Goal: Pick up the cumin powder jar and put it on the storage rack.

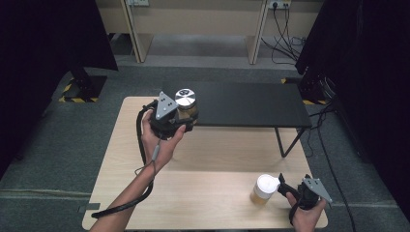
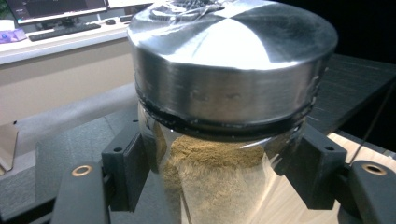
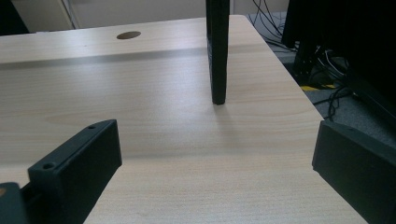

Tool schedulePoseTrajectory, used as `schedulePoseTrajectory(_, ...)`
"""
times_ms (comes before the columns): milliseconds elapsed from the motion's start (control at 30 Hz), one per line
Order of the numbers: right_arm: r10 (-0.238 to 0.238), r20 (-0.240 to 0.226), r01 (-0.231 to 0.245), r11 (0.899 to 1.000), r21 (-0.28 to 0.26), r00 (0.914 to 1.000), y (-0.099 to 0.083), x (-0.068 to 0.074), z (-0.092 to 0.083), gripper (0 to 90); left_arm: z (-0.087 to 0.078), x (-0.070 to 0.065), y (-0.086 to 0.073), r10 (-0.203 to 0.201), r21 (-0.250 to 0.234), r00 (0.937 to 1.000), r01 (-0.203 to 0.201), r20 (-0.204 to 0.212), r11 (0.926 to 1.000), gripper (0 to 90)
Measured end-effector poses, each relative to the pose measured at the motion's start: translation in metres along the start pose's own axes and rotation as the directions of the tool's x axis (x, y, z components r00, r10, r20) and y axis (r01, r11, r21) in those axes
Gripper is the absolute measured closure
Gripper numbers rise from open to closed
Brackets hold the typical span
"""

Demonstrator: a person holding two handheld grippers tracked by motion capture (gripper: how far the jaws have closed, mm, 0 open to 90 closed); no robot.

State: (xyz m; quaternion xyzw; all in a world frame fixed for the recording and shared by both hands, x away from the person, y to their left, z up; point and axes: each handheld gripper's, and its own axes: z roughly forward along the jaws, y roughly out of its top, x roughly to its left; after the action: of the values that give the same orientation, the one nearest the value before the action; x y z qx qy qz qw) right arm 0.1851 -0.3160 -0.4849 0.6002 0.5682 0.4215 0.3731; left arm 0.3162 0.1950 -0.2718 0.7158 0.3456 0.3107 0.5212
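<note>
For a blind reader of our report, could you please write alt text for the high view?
A person's left tool holds a glass jar with a silver lid, filled with tan powder, in the air at the front edge of a low black shelf. On the wooden table, the right tool rests open beside a white-lidded jar near the front right corner.

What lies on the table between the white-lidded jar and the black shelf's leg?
Nothing: in the high view, bare wooden table separates the white-lidded jar from the shelf's leg.
</note>
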Motion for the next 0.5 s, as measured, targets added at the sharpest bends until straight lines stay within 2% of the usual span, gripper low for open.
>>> schedulePoseTrajectory(500,0.000,-0.003,0.000,1.000,0.002,1.0000,0.000,-0.001,0.000,1.4,0.020,0.009,0.010,-0.011,0.061,0.9986,0.014,-0.051,0.9980,30.2)
